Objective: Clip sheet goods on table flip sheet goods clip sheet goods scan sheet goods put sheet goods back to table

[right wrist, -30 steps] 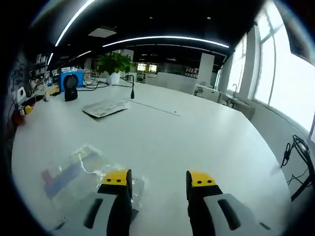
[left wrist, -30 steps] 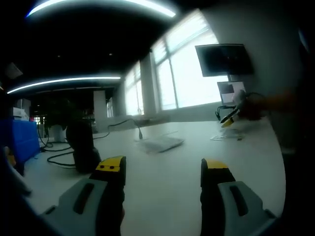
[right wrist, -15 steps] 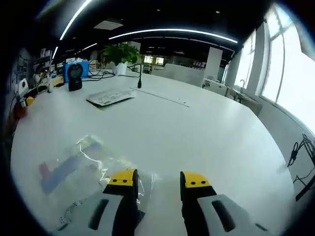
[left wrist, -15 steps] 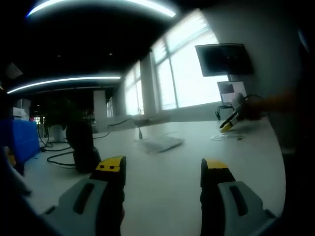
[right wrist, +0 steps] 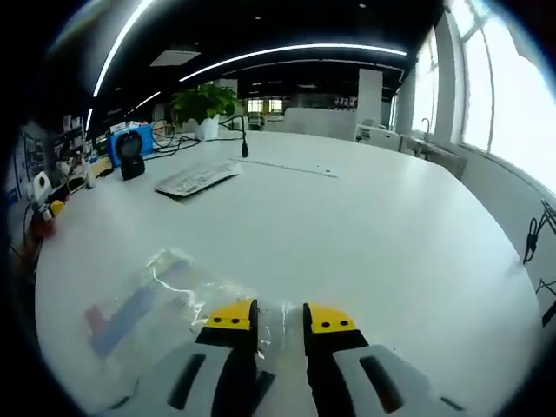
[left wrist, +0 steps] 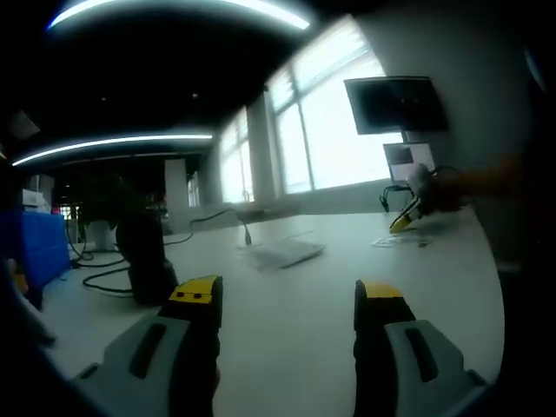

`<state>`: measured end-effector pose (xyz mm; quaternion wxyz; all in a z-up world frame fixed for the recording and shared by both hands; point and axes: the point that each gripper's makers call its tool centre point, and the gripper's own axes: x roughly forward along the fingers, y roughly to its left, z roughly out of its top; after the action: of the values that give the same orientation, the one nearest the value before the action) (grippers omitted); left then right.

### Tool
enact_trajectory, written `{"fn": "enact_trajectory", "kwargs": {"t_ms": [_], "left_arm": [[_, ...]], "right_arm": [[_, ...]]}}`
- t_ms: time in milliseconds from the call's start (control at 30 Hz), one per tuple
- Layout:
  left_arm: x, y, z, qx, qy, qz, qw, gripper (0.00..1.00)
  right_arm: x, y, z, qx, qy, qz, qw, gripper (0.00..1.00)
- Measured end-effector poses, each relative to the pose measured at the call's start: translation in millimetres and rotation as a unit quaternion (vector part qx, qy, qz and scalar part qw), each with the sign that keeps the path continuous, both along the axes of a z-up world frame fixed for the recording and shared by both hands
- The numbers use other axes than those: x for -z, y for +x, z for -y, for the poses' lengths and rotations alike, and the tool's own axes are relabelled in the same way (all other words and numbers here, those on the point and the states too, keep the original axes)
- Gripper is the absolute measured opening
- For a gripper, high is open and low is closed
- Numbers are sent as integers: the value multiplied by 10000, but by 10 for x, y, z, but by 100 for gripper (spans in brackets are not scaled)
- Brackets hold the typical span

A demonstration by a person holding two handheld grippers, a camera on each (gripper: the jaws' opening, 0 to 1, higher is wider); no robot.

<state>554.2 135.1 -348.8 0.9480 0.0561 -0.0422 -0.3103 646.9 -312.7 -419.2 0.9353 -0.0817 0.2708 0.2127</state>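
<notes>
Although coloured printing can be seen on the clear sheet packet (right wrist: 152, 291), no writing or brand on it can be read. The packet lies flat on the white table (right wrist: 373, 226), just ahead and to the left of the right gripper (right wrist: 280, 318), and its near crinkled edge runs under and between the yellow tips. Those jaws are nearly together with a narrow gap left, and whether the plastic is actually pinched cannot be told. Farther ahead of this gripper another flat packet (right wrist: 197, 177) is seen on the table, and beyond it a black scanner (right wrist: 131, 155) in front of a blue box (right wrist: 129, 141), a potted plant (right wrist: 201, 105) and loose cables. The room is a dim open office lit by long ceiling light strips (right wrist: 295, 54), with bright windows (right wrist: 499, 87) to the right. The left gripper (left wrist: 288, 297) is held low over the same table with its jaws wide apart and nothing between them. Ahead of it, to the left, the dark scanner (left wrist: 146, 261) stands; to the far right, a monitor (left wrist: 395, 104) hangs on the wall.
</notes>
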Motion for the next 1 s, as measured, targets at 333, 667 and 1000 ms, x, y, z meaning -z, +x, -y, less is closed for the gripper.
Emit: {"fn": "enact_trajectory", "kwargs": {"t_ms": [333,667,1000], "left_arm": [[2,3,-2,-6,-2,-7,10000,54],[-2,3,-3,1,-17,1,10000,54],[3,7,-2,-5,-1,-3,10000,54]], "right_arm": [[9,-47,-48,-223,-135,-91,9996,10],[-2,-57,-73,-391,-488,85,9980,0],[-259,-143,-152,-134,315,198,9992,0]]}}
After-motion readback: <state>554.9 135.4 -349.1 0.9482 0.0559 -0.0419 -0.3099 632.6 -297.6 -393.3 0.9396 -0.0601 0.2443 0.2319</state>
